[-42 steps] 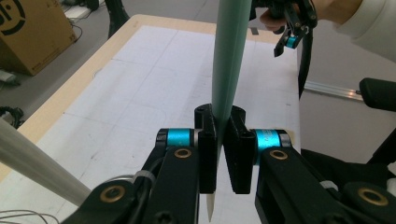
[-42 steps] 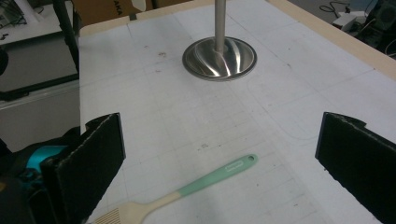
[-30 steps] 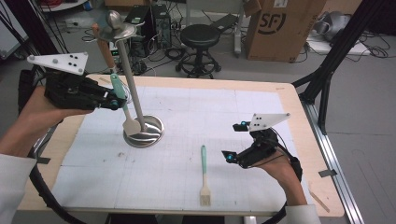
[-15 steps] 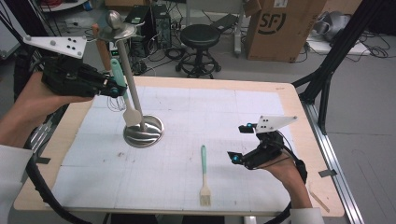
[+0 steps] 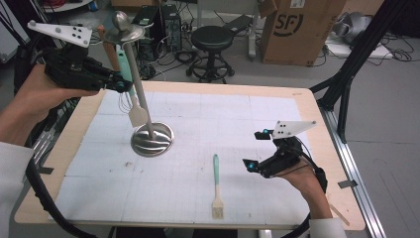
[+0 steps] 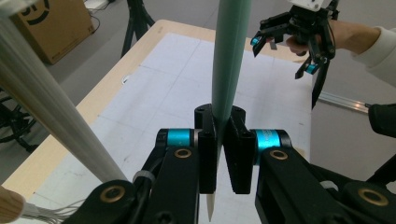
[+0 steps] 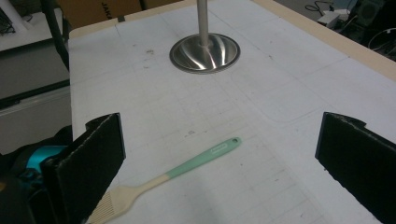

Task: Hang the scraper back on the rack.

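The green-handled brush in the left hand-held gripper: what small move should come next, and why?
Probably raise it a little further toward the top of the stand. The left hand-held gripper is shut on the held brush, whose bristle head hangs beside the steel pole, below the hanger at its top. The second brush lies on the mat before the open right hand-held gripper.

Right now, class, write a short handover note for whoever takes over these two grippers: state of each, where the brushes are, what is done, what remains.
Left gripper: jaws shut on the handle of a mint-handled brush, held in the air beside the steel stand, bristles hanging down.
Right gripper: jaws open, nothing between them, hovering right of the second brush.
Second brush lies flat on the white mat.
Done: first brush picked up.
Left: probably hang it on the stand, then fetch the second.
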The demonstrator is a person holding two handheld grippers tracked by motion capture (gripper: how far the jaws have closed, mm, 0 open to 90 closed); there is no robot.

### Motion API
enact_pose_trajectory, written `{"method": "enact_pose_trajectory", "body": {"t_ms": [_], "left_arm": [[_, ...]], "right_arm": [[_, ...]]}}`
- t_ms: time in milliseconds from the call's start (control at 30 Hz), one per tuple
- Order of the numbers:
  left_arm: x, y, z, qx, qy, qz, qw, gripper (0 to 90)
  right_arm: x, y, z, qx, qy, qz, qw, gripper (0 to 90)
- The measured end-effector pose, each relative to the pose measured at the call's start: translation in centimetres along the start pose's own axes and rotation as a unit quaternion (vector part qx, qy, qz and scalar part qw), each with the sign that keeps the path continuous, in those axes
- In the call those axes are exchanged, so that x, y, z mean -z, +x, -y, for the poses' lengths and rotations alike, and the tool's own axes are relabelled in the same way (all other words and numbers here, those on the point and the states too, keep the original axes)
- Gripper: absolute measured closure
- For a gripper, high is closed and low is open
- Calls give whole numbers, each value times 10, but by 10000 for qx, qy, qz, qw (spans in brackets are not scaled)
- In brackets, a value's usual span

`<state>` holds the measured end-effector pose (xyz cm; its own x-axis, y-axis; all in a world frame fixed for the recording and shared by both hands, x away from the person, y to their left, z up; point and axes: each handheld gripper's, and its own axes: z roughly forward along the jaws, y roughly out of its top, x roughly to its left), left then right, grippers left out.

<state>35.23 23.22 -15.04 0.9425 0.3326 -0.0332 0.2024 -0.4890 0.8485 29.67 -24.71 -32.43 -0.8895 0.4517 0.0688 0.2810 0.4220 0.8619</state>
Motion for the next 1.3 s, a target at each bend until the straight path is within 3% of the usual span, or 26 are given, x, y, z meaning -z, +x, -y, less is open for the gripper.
{"method": "enact_pose_trajectory", "body": {"t_ms": [567, 967, 1000, 1067, 1200, 1267, 1300], "left_arm": [[-1, 19, -1, 123, 114, 28, 9999, 842], [-3, 21, 6, 257, 130, -263, 9992, 831], [-3, 20, 7, 270, 98, -353, 9990, 817], [-1, 18, 9, 237, 45, -515, 9984, 706], [2, 12, 15, 90, 117, -571, 9983, 515], [3, 9, 17, 36, 150, -658, 9977, 350], [3, 7, 19, -11, 143, -644, 9978, 315]], "right_arm": [[-5, -6, 1, -40, 54, -23, 10000, 0], [-6, -7, 4, -55, 37, -48, 10000, 0], [-6, -6, 4, -59, 25, -41, 10000, 0], [-6, -6, 5, -65, 27, -31, 10000, 0], [-7, -4, 6, -32, -3, -36, 10000, 0], [-7, -4, 7, -64, -23, -36, 10000, 0], [-8, -3, 8, -50, -36, -29, 10000, 0]]}}
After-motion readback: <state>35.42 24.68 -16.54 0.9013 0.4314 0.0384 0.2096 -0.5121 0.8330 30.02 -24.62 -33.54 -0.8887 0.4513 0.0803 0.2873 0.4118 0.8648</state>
